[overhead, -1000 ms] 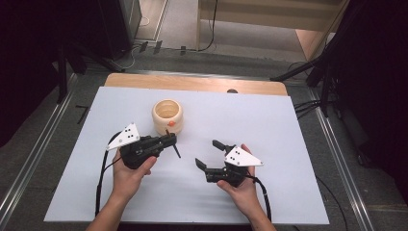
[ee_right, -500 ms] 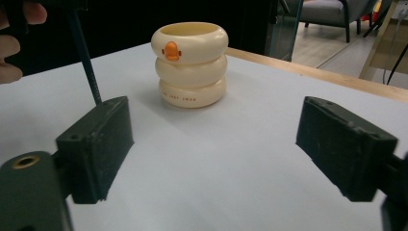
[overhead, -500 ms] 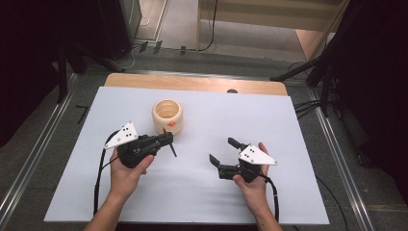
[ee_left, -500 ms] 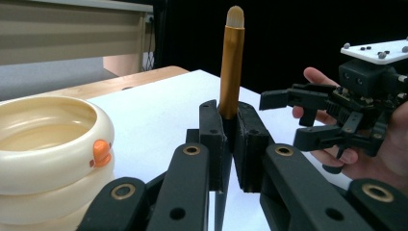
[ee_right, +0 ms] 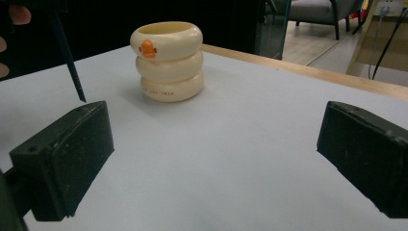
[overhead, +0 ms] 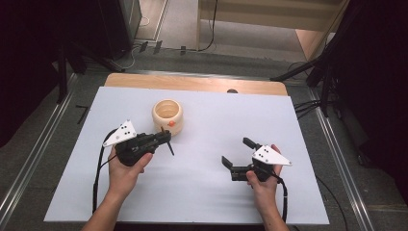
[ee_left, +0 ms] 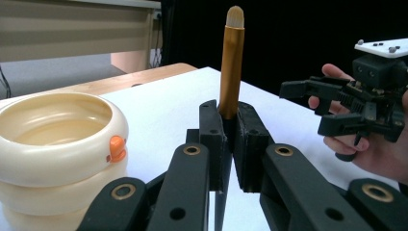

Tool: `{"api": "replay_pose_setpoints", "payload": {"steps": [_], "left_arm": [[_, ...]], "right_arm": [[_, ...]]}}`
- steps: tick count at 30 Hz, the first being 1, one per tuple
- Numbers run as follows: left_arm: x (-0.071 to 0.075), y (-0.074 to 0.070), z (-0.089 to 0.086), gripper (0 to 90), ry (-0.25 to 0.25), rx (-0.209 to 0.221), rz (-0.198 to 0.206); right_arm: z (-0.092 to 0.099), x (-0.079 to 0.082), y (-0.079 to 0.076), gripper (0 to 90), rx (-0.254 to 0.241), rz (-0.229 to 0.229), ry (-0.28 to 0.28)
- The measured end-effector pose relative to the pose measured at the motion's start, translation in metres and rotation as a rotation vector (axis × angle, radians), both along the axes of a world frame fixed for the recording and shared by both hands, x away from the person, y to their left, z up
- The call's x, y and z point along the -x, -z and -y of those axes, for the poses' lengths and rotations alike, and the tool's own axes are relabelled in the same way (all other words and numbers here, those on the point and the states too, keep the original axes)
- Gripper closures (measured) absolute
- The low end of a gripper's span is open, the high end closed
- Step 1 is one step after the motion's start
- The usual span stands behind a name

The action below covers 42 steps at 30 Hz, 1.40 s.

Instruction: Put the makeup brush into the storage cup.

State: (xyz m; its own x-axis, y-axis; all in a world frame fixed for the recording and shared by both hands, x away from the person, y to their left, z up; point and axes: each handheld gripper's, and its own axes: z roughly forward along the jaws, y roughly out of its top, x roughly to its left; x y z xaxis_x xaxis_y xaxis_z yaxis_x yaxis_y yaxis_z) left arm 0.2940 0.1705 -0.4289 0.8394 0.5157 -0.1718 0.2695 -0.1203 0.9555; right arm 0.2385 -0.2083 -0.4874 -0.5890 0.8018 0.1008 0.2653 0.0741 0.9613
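Observation:
My left gripper [overhead: 168, 137] is shut on a makeup brush [ee_left: 232, 57] with a gold ferrule, pale bristle tip and thin black handle [overhead: 170, 147]. It hovers just in front of a cream ringed cup [overhead: 167, 115] with an orange mark; the cup [ee_left: 57, 144] sits close on the left in the left gripper view. My right gripper [overhead: 237, 151] is over the table's right half, its jaws wide apart with nothing between them; they have just been opening. The right gripper view looks past its own fingertips [ee_right: 211, 163] at the cup [ee_right: 168, 57] and the brush handle [ee_right: 67, 62].
The white table top [overhead: 207, 192] has a wooden strip [overhead: 192, 83] along its far edge with a small dark knob [overhead: 232, 90]. Metal rails [overhead: 38, 139] run along both sides. Dark stands and cables [overhead: 317, 72] stand beyond the far corners.
My right gripper has moved to the right, away from the left gripper, and its jaws have spread wider. The left gripper and brush have stayed put.

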Motion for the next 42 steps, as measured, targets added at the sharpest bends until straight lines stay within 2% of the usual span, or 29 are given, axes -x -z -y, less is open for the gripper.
{"api": "replay_pose_setpoints", "payload": {"steps": [9,18,26,31,42], "left_arm": [[-0.006,-0.011,-0.007,85.3,-0.03,-0.007,0.014],[-0.011,-0.009,-0.01,85.4,-0.042,-0.012,-0.007],[-0.016,-0.02,-0.01,85.4,-0.054,-0.018,0.008],[-0.02,-0.025,-0.011,85.3,-0.054,0.016,-0.005],[-0.034,-0.034,-0.012,85.4,-0.08,0.018,0.001]], "right_arm": [[0.023,0.003,0.004,0.0,0.014,0.006,0.056],[0.041,0.008,0.004,0.0,0.017,0.013,0.078],[0.057,0.013,0.007,0.0,0.014,0.009,0.098],[0.064,0.015,0.009,0.0,0.014,0.007,0.102],[0.076,0.017,0.015,0.0,0.009,-0.005,0.124]]}}
